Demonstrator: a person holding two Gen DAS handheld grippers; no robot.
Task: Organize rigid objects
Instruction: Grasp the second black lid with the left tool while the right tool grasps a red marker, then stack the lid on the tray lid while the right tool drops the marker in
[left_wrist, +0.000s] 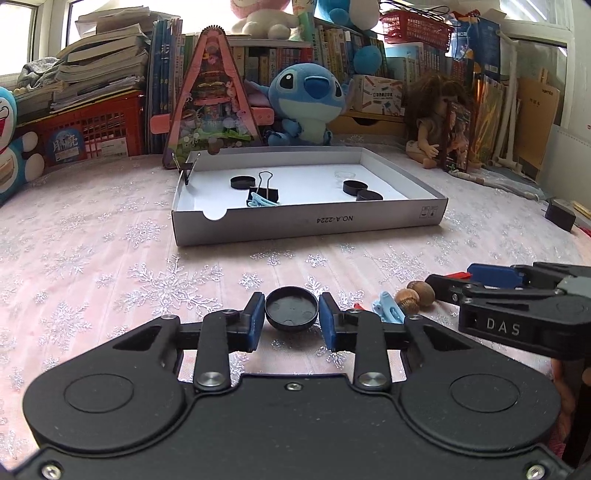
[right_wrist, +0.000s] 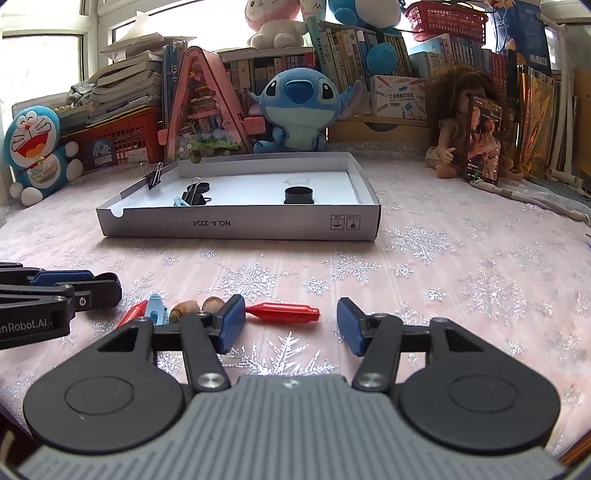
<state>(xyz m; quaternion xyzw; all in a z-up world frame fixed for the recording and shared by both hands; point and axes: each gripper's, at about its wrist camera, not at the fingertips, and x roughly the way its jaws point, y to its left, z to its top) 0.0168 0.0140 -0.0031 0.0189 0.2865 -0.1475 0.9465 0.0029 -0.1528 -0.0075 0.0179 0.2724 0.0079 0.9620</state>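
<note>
Our left tongs (left_wrist: 291, 312) pinch a black round cap (left_wrist: 291, 308) between their blue pads, low over the snowflake-patterned table (left_wrist: 110, 258). To its right lie a light blue clip (left_wrist: 388, 308) and two brown nuts (left_wrist: 415, 297). Our right tongs (right_wrist: 291, 325) stand spread, a red clip (right_wrist: 282, 313) lying between the pads, untouched. Beyond, the white box (right_wrist: 240, 223) holds black caps and binder clips.

A pink snowflake-patterned cloth covers the bench (right_wrist: 424, 266). A shallow grey cardboard tray (right_wrist: 236, 225) sits toward the far edge. Nearer lie a red clip (right_wrist: 284, 313), a light-blue clip (right_wrist: 155, 308) and two brown nuts (right_wrist: 184, 308), close together.
</note>
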